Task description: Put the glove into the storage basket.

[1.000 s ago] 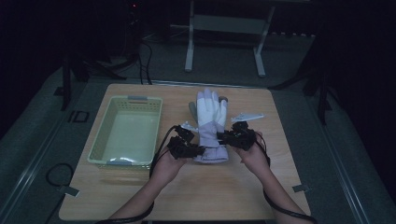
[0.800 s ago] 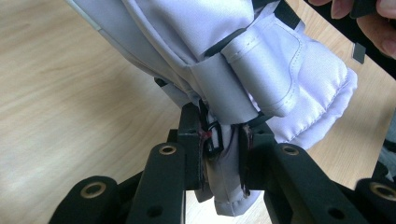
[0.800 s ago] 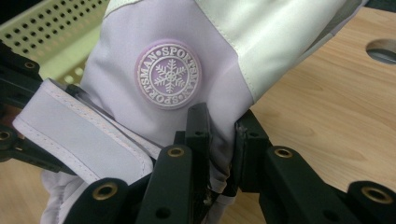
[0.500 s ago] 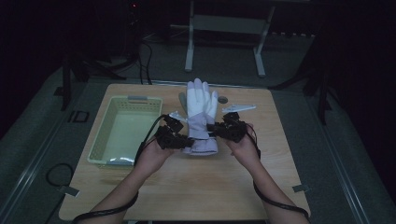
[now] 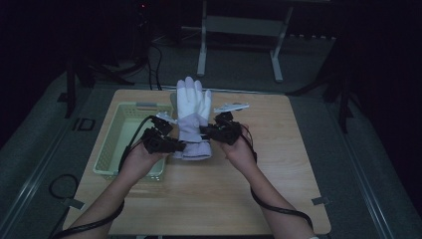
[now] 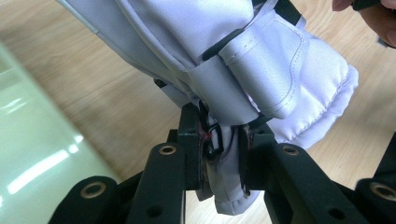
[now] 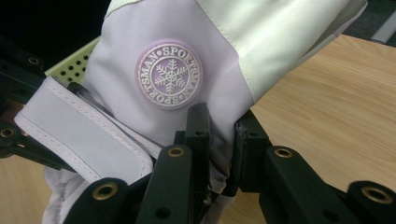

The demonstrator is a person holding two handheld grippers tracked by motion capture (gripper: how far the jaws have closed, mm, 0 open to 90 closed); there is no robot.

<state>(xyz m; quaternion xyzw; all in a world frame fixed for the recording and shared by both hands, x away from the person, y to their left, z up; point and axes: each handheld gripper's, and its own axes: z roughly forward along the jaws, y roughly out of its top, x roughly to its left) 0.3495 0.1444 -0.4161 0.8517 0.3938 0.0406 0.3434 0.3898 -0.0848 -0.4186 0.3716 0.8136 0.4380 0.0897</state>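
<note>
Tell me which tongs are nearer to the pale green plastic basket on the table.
Left. The left tongs grip the white padded glove right beside the pale green plastic basket, over its right rim. The right tongs grip the glove's far side, away from the basket.

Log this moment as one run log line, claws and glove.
left claw: shut on glove cuff | right claw: shut on glove cuff | glove: lifted, fingers pointing away | basket: left of glove

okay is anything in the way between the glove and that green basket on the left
Nothing visible. Both grippers, left gripper and right gripper, pinch the glove lifted just right of the basket, whose open top looks empty beside it.
</note>
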